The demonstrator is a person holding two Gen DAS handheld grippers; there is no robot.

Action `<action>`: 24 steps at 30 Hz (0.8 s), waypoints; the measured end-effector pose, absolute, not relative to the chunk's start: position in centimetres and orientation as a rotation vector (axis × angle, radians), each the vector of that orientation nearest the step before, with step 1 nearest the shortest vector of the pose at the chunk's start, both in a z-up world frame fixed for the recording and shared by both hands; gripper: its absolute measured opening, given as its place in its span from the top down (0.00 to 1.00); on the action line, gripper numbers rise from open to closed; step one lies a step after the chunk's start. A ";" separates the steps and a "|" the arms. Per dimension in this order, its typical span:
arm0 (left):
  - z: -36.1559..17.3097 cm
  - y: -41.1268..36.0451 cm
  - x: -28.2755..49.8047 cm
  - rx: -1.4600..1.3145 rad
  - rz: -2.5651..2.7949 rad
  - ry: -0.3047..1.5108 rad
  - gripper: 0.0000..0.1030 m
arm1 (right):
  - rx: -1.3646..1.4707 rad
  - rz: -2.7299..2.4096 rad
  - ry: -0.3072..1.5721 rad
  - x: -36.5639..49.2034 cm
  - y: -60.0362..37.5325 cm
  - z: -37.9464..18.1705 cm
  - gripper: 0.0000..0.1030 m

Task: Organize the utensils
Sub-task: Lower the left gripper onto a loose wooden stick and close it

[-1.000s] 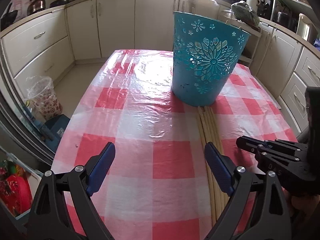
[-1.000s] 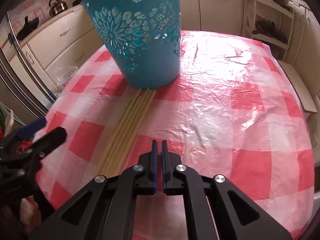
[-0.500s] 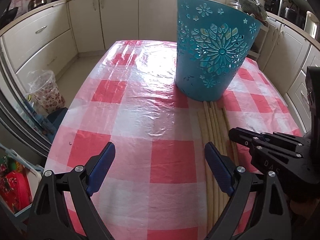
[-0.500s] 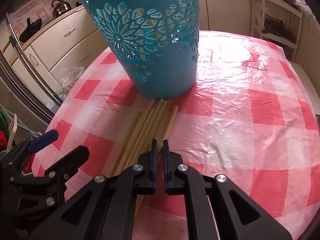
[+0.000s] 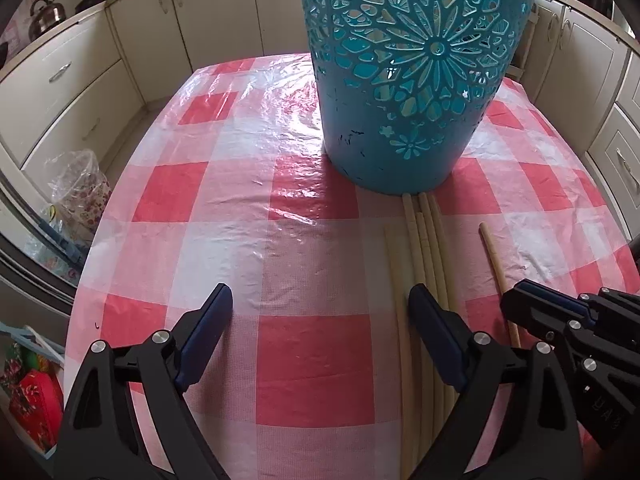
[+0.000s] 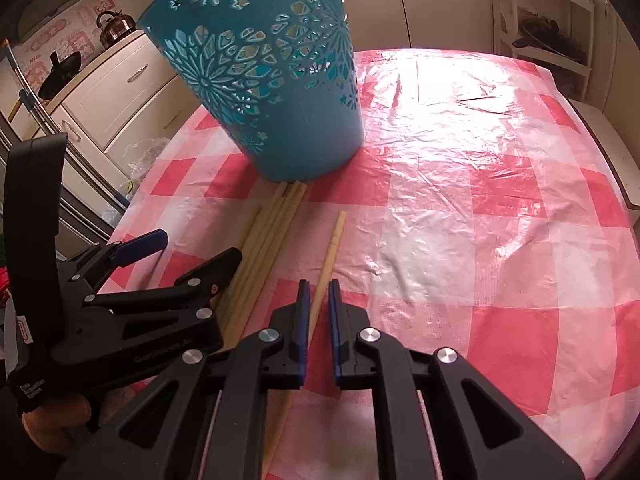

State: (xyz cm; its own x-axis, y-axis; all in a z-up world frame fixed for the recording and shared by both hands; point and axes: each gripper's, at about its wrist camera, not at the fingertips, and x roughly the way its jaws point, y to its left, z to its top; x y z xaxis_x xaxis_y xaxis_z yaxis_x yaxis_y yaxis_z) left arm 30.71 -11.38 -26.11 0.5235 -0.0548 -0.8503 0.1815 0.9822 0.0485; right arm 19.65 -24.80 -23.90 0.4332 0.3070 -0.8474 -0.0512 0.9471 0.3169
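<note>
Left wrist view: compared with a second ago the teal basket point(image 5: 416, 80) fills far more of the upper frame, so this hand has come forward and down toward it. One chopstick point(image 5: 498, 276) now lies apart at the right, split off from the bundle of chopsticks point(image 5: 426, 256) that runs from the basket's foot down the lower middle of the frame. That separation suggests one stick has been singled out for pickup. The left gripper point(image 5: 320, 340) is spread wide over the red-and-white checked tablecloth point(image 5: 224, 200); nothing sits between its blue pads, and the right-hand pad overlaps the bundle in the picture, though I cannot tell whether it touches. The right gripper point(image 5: 520, 312) enters at the lower right, over the near part of the lone stick.

Right wrist view: a second ago these jaws were pressed together over bare cloth; now they are opening, with a narrow gap. The lone chopstick point(image 6: 332, 248) runs from the centre of the frame down into that gap of the right gripper point(image 6: 318, 292), and the pads do not appear to press on it. The bundle point(image 6: 264, 248) lies left of it, its far ends against the basket point(image 6: 272, 88) in the upper left. The left gripper point(image 6: 192, 248) reaches in from the left, wide and empty. No stick is in the basket as far as these views show.
</note>
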 end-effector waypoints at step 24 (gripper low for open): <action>-25.1 -10.1 31.3 0.094 -0.250 1.059 0.95 | 0.256 0.194 1.050 20.9 -22.8 -25.2 0.81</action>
